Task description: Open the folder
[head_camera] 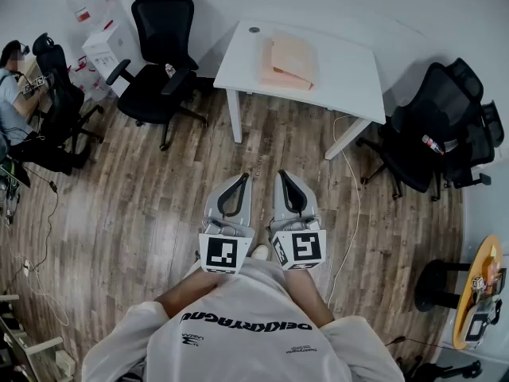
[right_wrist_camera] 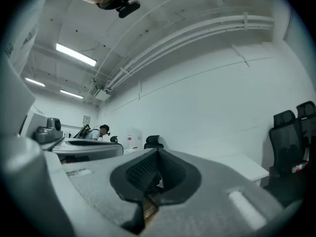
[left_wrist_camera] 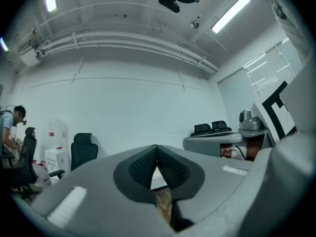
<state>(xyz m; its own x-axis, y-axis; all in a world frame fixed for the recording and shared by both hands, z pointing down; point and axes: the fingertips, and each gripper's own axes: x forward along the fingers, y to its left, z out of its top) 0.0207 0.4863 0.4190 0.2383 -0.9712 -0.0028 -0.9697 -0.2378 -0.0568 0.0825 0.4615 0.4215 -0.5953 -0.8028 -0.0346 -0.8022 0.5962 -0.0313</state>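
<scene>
The pale folder (head_camera: 290, 60) lies, apparently closed, on the white table (head_camera: 350, 78), well ahead of both sets of jaws and a little to their right. The left gripper (head_camera: 241, 178) and right gripper (head_camera: 283, 174) sit side by side, level, jaws closed on nothing. This looks like the approach step. Next the person likely needs to reach the table, part one pair of jaws and catch the cover's free edge.
</scene>
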